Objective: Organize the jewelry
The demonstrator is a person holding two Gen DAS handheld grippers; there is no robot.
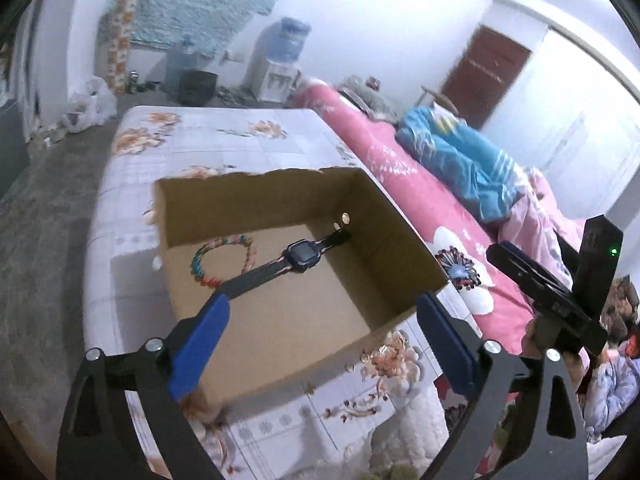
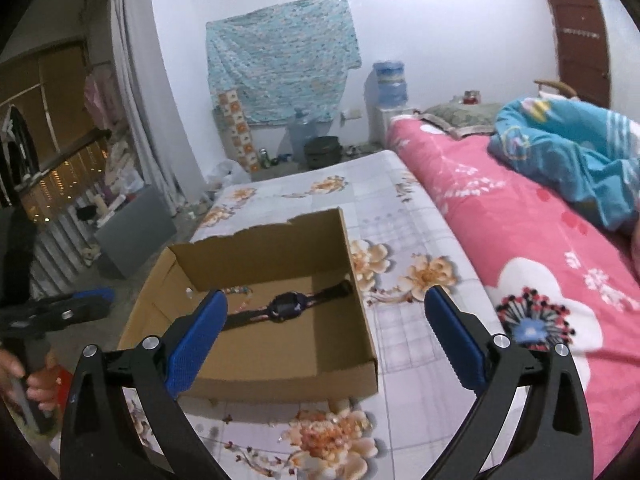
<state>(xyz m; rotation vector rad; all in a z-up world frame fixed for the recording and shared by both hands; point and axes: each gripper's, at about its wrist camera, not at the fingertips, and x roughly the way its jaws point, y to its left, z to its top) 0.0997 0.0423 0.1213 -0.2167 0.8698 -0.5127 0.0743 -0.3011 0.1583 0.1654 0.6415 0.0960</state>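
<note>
An open cardboard box (image 1: 400, 236) stands on a floral-covered table (image 1: 224, 148). Inside lie a black smartwatch (image 1: 300, 257) and a multicoloured bead bracelet (image 1: 224, 258). My left gripper (image 1: 324, 320) is open and empty, held above the box's near side. In the right wrist view the box (image 2: 280, 376) holds the watch (image 2: 285, 307), and part of the bracelet (image 2: 238, 290) shows behind my left finger. My right gripper (image 2: 326, 320) is open and empty above the box's near right corner. Each gripper shows at the edge of the other's view.
A bed with a pink floral cover (image 2: 532, 264) and a blue blanket (image 2: 576, 152) runs along the table's right side. A water dispenser (image 2: 390, 92), bottles and a black pot (image 2: 322, 151) stand by the far wall. A grey box (image 2: 134, 228) sits on the floor at left.
</note>
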